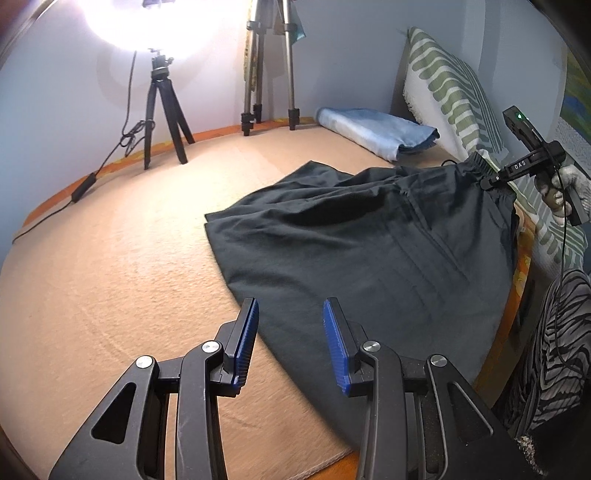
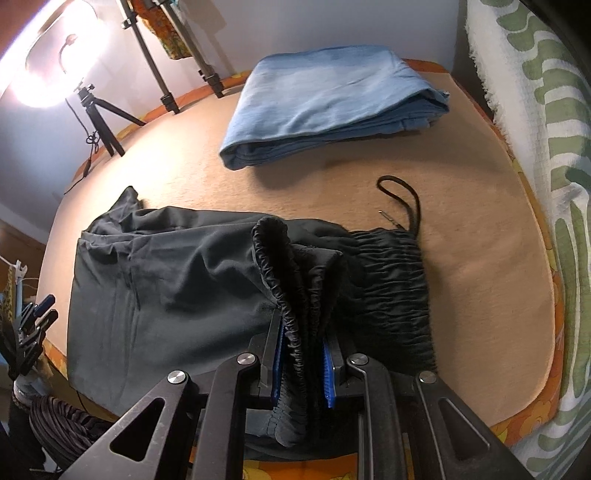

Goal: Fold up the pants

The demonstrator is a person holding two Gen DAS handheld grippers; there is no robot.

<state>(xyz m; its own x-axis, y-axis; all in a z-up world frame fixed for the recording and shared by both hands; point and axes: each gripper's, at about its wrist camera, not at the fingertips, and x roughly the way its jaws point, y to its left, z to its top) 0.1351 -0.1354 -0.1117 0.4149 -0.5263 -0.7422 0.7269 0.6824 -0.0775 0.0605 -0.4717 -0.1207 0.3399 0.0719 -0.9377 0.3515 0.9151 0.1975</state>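
Black pants (image 1: pixel 354 251) lie on a tan blanket (image 1: pixel 129 258) that covers the bed, legs stretched toward the far wall, waist end at the near right edge. Fabric is rumpled, with a raised ridge across the seat. The elastic waistband (image 2: pixel 391 280) is gathered into tight ruffles; a black drawstring (image 2: pixel 404 199) loops out from it and rests on the blanket.

Right gripper (image 2: pixel 301 363): blue-padded jaws pinched on a bunched fold of waistband, which stands up between the pads and is lifted off the blanket. In the left wrist view the same gripper (image 1: pixel 491 177) shows at the waistband, held by a gloved hand (image 1: pixel 565 192).

Left gripper (image 1: pixel 291 332): jaws spread apart, holding nothing, hovering over the near side edge of the pants where fabric meets blanket. Whether the fingertips touch the cloth cannot be told from this angle.

Beyond the pants, well apart: a folded light-blue garment (image 2: pixel 332 99) on the blanket. A green-and-white patterned pillow (image 1: pixel 450 96) stands against the headboard side. By the far wall stand a black tripod (image 1: pixel 166 118) carrying a bright lamp (image 1: pixel 155 22) and a silver tripod (image 1: pixel 269 74).
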